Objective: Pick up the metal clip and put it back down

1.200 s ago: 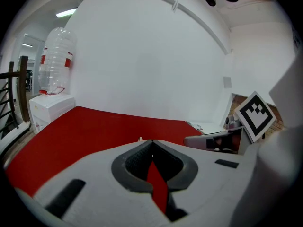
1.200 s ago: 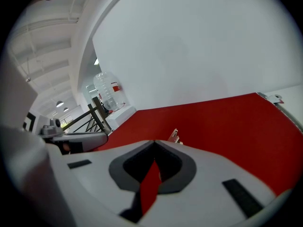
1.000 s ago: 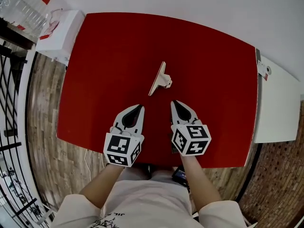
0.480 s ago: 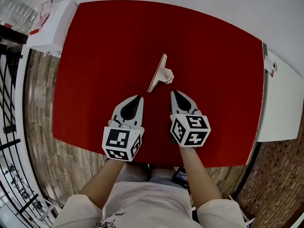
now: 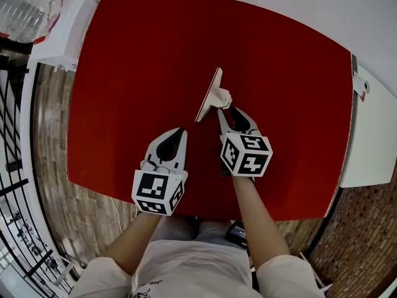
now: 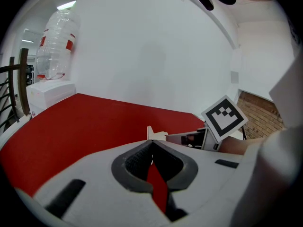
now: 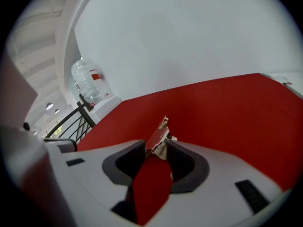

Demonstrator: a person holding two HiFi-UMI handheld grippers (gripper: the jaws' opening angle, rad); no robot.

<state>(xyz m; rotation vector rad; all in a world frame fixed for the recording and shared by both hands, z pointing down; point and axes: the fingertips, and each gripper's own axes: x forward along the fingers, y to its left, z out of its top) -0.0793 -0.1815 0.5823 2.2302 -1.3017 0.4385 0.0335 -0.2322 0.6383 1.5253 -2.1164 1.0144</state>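
The metal clip (image 5: 213, 96) lies on the red table (image 5: 136, 73), pale and wedge-shaped, with its handles towards me. My right gripper (image 5: 228, 112) has its tips at those handles. Its jaws are opening, and in the right gripper view the clip (image 7: 158, 137) sits between the tips of the right gripper (image 7: 156, 146) without the pads pressing on it. The left gripper (image 5: 177, 133) rests to the left and nearer to me, shut and empty. In the left gripper view the left gripper (image 6: 151, 142) has its tips together, and the clip (image 6: 156, 134) peeks over them.
A white cabinet (image 5: 62, 33) with a clear water bottle (image 5: 22, 8) stands at the table's far left corner. A white surface (image 5: 372, 135) adjoins the right edge. A black railing (image 5: 15, 135) and brick floor lie to the left.
The right gripper has moved forward to the clip and its jaws have spread apart around the handles. The left gripper has stayed about where it was, still shut.
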